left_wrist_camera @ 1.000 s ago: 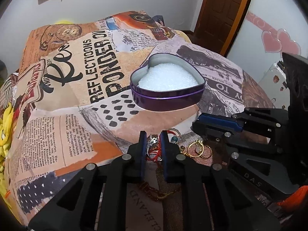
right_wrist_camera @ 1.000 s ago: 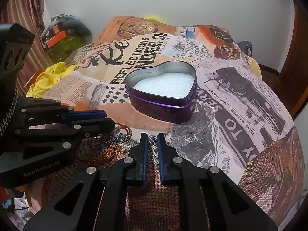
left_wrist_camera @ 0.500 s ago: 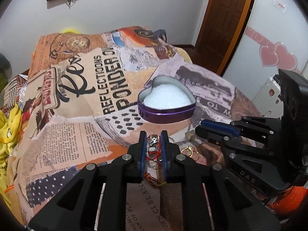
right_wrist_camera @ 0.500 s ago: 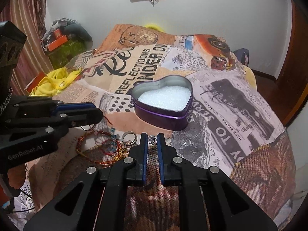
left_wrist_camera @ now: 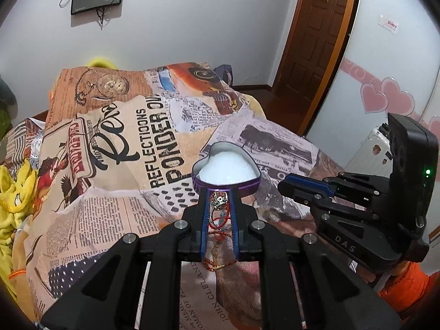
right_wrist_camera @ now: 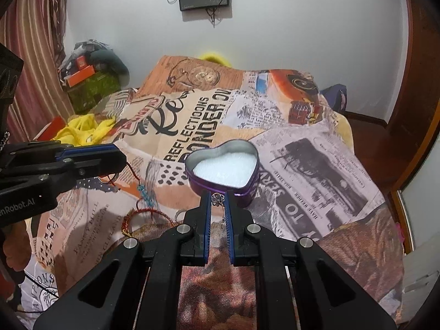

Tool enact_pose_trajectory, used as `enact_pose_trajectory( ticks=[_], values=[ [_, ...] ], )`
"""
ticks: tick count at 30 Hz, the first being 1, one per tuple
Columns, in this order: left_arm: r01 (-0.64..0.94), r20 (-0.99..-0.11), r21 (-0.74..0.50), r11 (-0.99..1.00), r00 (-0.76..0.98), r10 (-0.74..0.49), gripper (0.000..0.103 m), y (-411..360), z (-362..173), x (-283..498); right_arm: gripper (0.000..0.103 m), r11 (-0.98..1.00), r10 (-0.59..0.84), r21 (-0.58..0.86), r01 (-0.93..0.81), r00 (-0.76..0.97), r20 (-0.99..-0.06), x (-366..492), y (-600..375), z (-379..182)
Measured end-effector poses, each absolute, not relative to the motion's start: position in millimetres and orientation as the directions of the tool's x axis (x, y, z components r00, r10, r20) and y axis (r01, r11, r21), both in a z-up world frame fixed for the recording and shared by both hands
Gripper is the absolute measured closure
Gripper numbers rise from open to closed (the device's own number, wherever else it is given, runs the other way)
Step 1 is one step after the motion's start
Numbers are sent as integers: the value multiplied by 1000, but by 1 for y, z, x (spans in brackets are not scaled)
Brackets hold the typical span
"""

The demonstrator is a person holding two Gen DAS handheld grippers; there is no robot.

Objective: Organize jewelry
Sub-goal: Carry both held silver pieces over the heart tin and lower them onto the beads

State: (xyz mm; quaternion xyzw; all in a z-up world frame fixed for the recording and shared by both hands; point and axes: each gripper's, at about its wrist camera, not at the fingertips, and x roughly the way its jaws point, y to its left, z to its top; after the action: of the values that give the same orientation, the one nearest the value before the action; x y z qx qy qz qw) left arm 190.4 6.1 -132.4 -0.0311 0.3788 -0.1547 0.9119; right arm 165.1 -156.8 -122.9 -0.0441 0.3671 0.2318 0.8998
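A purple heart-shaped tin (left_wrist_camera: 228,177) with white padding stands on the printed bedspread; it also shows in the right wrist view (right_wrist_camera: 224,169). My left gripper (left_wrist_camera: 219,200) is shut on a silver ring (left_wrist_camera: 218,202) tangled with a red cord bracelet (left_wrist_camera: 220,221) that hangs below, lifted just short of the tin. My right gripper (right_wrist_camera: 218,199) is shut on a small silver earring (right_wrist_camera: 217,198), also raised in front of the tin. A red cord bracelet with blue beads (right_wrist_camera: 143,192) dangles from the left gripper in the right wrist view.
The bedspread (left_wrist_camera: 132,148) covers the bed. Yellow clothes (left_wrist_camera: 12,189) lie at its left edge. A green box and clutter (right_wrist_camera: 90,85) sit by the curtain. A door (left_wrist_camera: 319,27) and a heart-decorated wall are at right.
Both grippers have risen off the bedspread with their jewelry. The red cord now hangs free from the left gripper, and the tin looks farther below.
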Motion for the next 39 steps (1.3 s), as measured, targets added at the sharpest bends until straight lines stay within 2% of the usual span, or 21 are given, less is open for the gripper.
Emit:
enact_pose_trajectory(
  ticks=[7,13,29,39],
  values=[
    [246,-739,-129,961,623,-259,90,4,-156,199,94,891,386,95,-444,630,-674,166,-160,-122],
    [189,-788,-143,971,573,-228,90,18,-185,213,94,892,383,99,-442,621,-684,168,-163,-130],
    [317,-730,-249,915,559,-393,90,-12,-170,250,94,895,386,113,-431,624,-679,199,-167,-133],
    [320,-735,-288,903,531,-422,90,-12,-179,272,94,882,411,134,-452,599,-687,217,-163,-138]
  ],
)
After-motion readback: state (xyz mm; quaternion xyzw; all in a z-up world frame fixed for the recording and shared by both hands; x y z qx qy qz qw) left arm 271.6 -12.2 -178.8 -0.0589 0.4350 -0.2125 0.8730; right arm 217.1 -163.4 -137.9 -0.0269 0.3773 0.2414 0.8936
